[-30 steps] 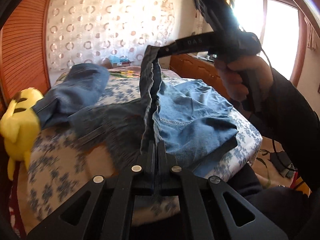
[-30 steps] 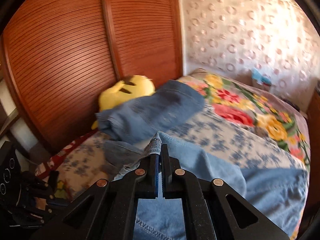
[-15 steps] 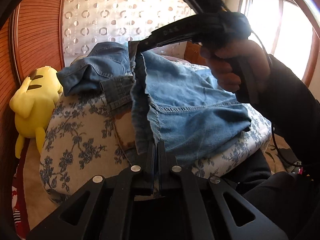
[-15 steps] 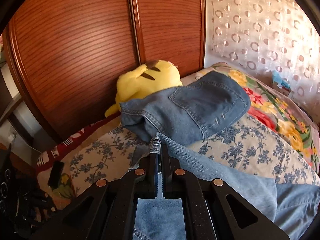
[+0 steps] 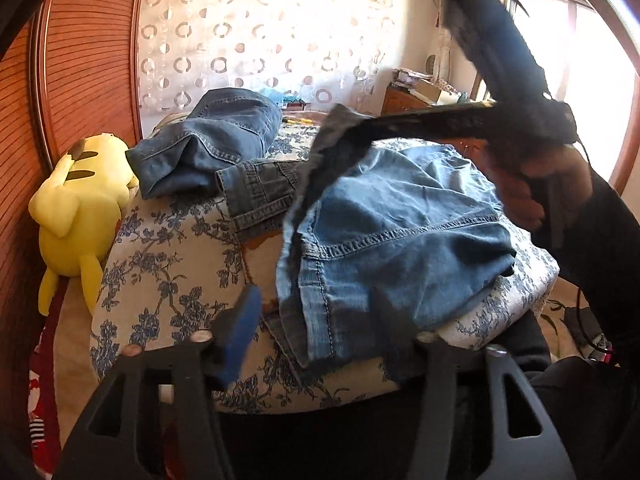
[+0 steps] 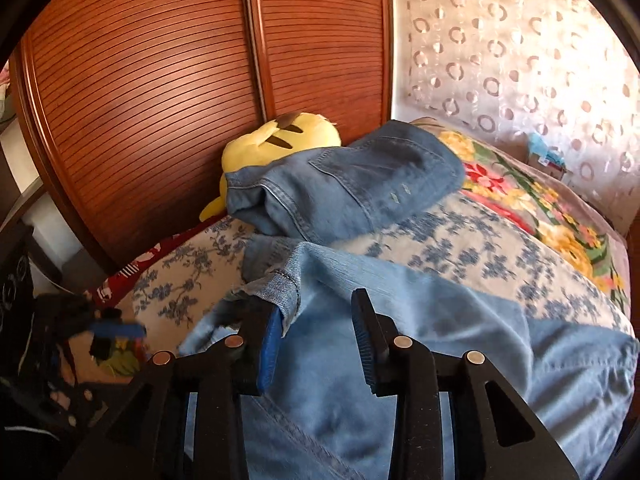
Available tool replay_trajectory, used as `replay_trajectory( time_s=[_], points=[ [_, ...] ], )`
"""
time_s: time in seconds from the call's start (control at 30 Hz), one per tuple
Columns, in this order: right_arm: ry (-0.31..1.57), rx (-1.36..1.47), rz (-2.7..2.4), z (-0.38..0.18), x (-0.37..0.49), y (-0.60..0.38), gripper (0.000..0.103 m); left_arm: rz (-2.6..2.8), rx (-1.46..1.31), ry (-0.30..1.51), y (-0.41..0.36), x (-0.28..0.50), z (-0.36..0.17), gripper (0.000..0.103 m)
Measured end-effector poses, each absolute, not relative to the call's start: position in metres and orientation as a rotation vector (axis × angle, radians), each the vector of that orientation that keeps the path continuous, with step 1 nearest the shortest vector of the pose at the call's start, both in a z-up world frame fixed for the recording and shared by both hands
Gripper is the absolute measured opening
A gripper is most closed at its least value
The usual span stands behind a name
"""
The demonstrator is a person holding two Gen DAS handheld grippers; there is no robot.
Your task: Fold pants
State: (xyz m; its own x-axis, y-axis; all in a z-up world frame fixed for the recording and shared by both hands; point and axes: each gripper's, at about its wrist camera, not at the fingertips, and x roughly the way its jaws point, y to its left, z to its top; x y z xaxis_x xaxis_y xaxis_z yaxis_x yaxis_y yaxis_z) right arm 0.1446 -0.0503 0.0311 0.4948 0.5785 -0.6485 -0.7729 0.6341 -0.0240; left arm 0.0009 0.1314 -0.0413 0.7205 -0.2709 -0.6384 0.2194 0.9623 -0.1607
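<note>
Both grippers were pinching the jeans a moment ago, and now both are letting go.

Down at 6 o'clock in the left wrist view, the left gripper [image 5: 316, 332] has its jaws opening wide, and the jeans [image 5: 400, 248] lie loose on the flowery bed cover [image 5: 160, 280] between them. At 6 o'clock in the right wrist view, the right gripper [image 6: 316, 344] has jaws opening too, with a cuff just beside one blue pad [image 6: 269, 350]. Farther off, at 12 o'clock, a second pair of jeans [image 6: 352, 184] lies bunched up. Behind it, a yellow plush toy [image 6: 276, 136] leans on the wooden wardrobe [image 6: 152, 92].
</note>
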Motion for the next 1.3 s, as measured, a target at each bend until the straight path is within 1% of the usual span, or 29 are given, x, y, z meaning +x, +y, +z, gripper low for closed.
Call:
replay_trajectory(
  time_s=[0.07, 0.2, 0.23, 0.3, 0.33, 0.37, 0.7, 1.0, 1.03, 1.1, 1.13, 1.2, 1.23, 1.3],
  points=[
    [0.643, -0.326, 0.830, 0.030, 0.141, -0.059, 0.038, -0.266, -0.076, 0.708, 0.130, 0.004, -0.039, 0.068],
    [0.635, -0.305, 0.814, 0.029, 0.132, -0.075, 0.041, -0.269, -0.075, 0.700, 0.124, 0.014, -0.036, 0.068],
    [0.631, -0.296, 0.816, 0.030, 0.131, -0.077, 0.044, -0.270, -0.074, 0.698, 0.123, 0.016, -0.036, 0.068],
    [0.628, -0.269, 0.826, 0.034, 0.128, -0.082, 0.051, -0.268, -0.068, 0.698, 0.120, 0.020, -0.036, 0.068],
    [0.626, -0.260, 0.834, 0.036, 0.128, -0.080, 0.059, -0.268, -0.066, 0.697, 0.119, 0.022, -0.036, 0.068],
    [0.624, -0.259, 0.842, 0.038, 0.128, -0.081, 0.063, -0.269, -0.065, 0.696, 0.117, 0.023, -0.035, 0.068],
    [0.597, -0.213, 0.859, 0.051, 0.124, -0.076, 0.065, -0.255, -0.059, 0.697, 0.114, 0.034, -0.035, 0.068],
    [0.606, -0.197, 0.668, 0.034, 0.116, -0.148, 0.065, -0.243, -0.029, 0.709, 0.112, 0.064, -0.041, 0.068],
    [0.611, -0.188, 0.647, 0.029, 0.115, -0.160, 0.065, -0.246, -0.023, 0.708, 0.112, 0.067, -0.041, 0.066],
    [0.621, -0.176, 0.604, 0.020, 0.113, -0.180, 0.065, -0.246, -0.007, 0.711, 0.110, 0.077, -0.041, 0.054],
    [0.628, -0.170, 0.583, 0.015, 0.112, -0.189, 0.065, -0.240, -0.004, 0.712, 0.110, 0.083, -0.041, 0.052],
    [0.643, -0.153, 0.551, 0.006, 0.110, -0.205, 0.065, -0.231, 0.004, 0.708, 0.111, 0.093, -0.039, 0.038],
    [0.651, -0.143, 0.537, 0.001, 0.109, -0.213, 0.065, -0.229, 0.005, 0.706, 0.112, 0.097, -0.038, 0.034],
    [0.661, -0.128, 0.513, 0.000, 0.107, -0.223, 0.065, -0.227, 0.001, 0.704, 0.115, 0.104, -0.036, 0.016]
  ],
)
